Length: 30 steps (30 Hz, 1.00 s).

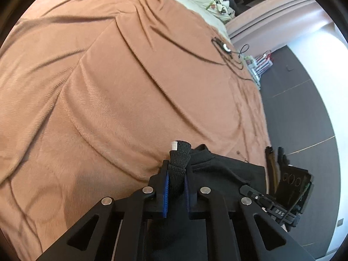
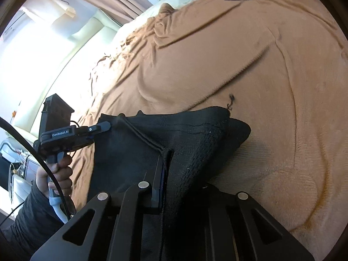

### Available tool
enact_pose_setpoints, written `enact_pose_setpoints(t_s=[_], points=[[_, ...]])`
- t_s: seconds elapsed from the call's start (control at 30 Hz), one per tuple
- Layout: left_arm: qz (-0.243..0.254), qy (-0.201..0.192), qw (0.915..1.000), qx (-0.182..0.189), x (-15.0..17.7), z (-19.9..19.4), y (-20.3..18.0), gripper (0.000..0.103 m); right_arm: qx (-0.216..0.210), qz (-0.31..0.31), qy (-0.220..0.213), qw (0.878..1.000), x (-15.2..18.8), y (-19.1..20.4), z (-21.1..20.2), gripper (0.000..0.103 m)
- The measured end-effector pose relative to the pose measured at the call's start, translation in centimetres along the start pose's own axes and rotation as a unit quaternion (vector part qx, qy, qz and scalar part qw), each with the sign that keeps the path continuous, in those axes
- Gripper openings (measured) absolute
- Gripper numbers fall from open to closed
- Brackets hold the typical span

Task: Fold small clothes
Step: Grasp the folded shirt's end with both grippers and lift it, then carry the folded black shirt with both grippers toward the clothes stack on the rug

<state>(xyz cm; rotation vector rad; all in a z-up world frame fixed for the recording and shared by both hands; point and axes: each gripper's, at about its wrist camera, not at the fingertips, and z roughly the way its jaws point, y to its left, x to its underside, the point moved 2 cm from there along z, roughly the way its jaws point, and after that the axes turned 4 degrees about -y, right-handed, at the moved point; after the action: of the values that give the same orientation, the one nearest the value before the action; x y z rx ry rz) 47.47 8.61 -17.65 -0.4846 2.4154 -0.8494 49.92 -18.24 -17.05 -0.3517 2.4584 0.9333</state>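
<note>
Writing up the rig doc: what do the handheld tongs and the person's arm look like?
Both tongs, left and right, are matte black linkage frames with silver pivot pins and blue pads. The left unit's body reads GenRobot.AI, has a pale handle with a black cable. The sleeve is dark grey.

Tan-blanketed bed (image 1: 108, 87) under black cable (image 1: 228, 58)

We count one black garment (image 2: 134, 152), one brown blanket (image 1: 108, 87) on the bed and one black cable (image 1: 228, 58). We also count two grippers, the left gripper (image 1: 177, 174) and the right gripper (image 2: 165, 174), plus one hand (image 2: 58, 174).
</note>
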Motion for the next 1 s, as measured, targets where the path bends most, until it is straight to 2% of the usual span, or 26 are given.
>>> enact_pose_setpoints(t_s=[0.47, 0.7, 1.0], points=[[0.028, -0.041, 0.9975, 0.051, 1.4, -7.4, -3.4, 0.011, 0.041, -0.053, -0.059, 0.996, 2.7, 7.7, -5.0, 0.009], [0.044, -0.057, 0.9944, 0.077, 2.3, -10.7, -4.9, 0.012, 0.057, -0.081, -0.081, 0.992, 5.2, 10.8, -8.6, 0.009], [0.070, -0.076, 0.9904, 0.092, 4.4, -14.9, -6.7, 0.012, 0.068, -0.113, -0.104, 0.986, 8.5, 15.0, -12.9, 0.008]])
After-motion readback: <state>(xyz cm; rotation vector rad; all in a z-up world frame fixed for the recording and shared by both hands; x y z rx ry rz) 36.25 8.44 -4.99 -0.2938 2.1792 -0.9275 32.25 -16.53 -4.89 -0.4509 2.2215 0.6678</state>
